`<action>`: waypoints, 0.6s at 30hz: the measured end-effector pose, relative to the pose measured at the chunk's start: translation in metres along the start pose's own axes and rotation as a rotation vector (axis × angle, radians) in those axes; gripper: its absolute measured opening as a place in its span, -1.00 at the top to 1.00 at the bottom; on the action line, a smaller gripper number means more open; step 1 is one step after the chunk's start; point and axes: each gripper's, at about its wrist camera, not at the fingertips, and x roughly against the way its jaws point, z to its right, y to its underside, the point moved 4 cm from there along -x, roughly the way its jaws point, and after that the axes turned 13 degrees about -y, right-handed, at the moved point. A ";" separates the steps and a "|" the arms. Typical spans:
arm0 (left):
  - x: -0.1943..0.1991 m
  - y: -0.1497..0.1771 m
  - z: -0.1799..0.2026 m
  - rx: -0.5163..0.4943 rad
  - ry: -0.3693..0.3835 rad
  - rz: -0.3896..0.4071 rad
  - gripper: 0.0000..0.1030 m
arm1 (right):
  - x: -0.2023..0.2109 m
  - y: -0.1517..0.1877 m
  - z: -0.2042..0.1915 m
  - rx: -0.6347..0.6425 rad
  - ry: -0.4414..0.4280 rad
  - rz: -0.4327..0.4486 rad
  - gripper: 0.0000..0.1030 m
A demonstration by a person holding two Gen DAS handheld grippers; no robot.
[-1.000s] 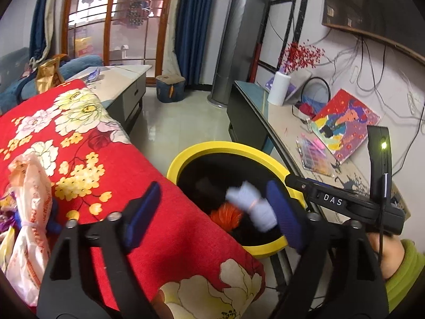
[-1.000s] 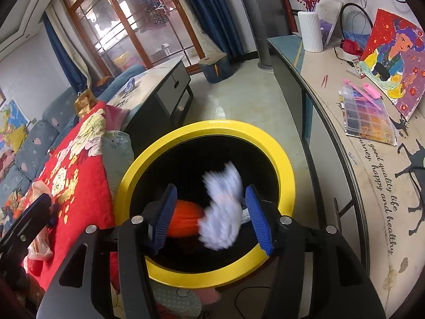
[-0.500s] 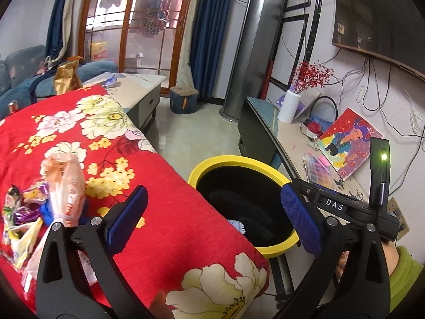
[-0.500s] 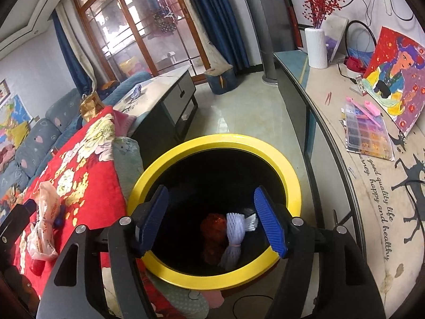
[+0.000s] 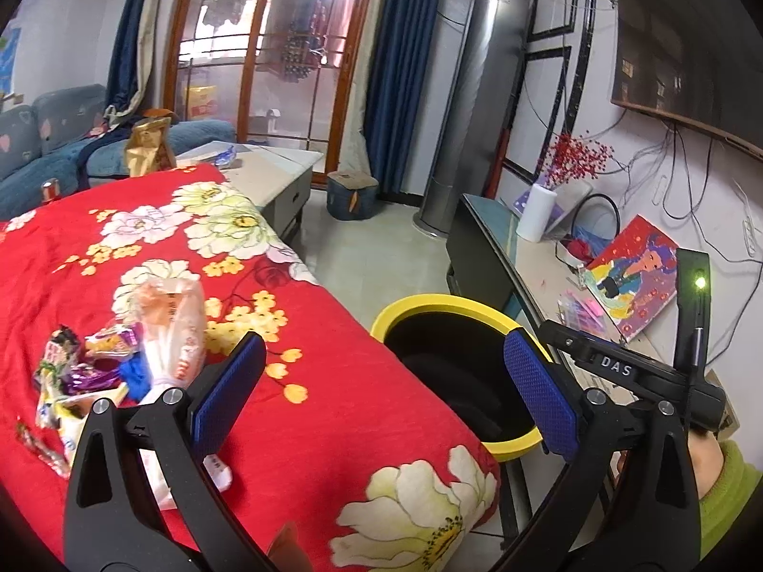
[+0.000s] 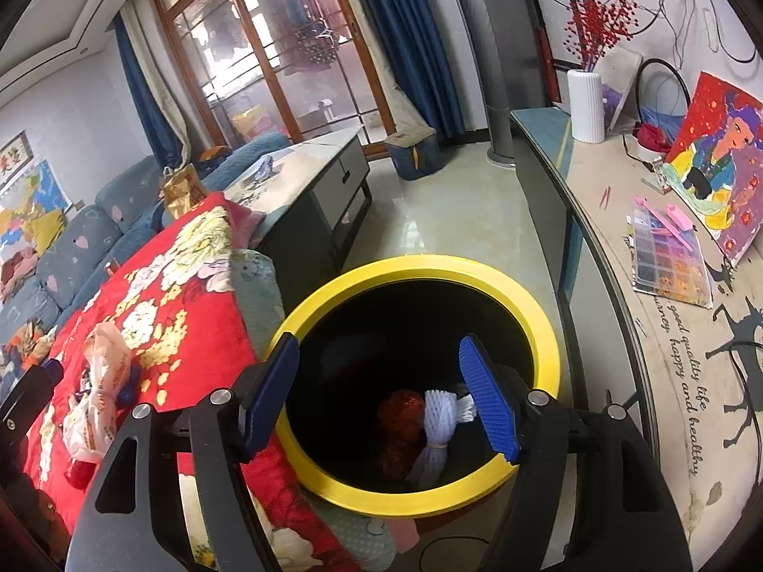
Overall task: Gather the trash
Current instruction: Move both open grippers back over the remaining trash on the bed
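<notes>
A black bin with a yellow rim [image 6: 548, 333] [image 5: 429, 302] stands beside the red flowered blanket [image 5: 310, 405]. Inside it lie a white foam net [image 6: 441, 422] and an orange-red net [image 6: 400, 410]. My right gripper [image 6: 381, 395] hangs above the bin mouth, its jaws opening, with nothing between them. My left gripper [image 5: 381, 391] is open and empty over the blanket's edge, the bin just to its right. A pile of trash sits on the blanket at the left: a pale plastic bag [image 5: 169, 329] [image 6: 102, 372] and several coloured wrappers [image 5: 90, 367].
A long counter [image 6: 667, 381] with a bead box [image 6: 667, 257], a painting and a white vase [image 6: 585, 105] runs along the right. A grey coffee table [image 5: 272, 171] and blue sofa [image 5: 43, 162] stand behind the blanket. A green sleeve [image 5: 729, 495] shows at the lower right.
The white and orange nets left the right gripper and dropped to the bin's bottom. Both grippers spread wider and rose. The left view swung left, bringing the trash pile further into sight.
</notes>
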 end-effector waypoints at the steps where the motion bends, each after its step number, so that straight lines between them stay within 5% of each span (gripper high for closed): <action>1: 0.002 -0.001 -0.004 0.008 -0.007 0.004 -0.78 | 0.001 0.000 -0.004 0.007 -0.006 0.001 -0.35; 18: 0.024 -0.007 -0.061 0.116 -0.096 0.040 -0.78 | 0.003 0.004 -0.069 0.111 -0.102 -0.006 -0.41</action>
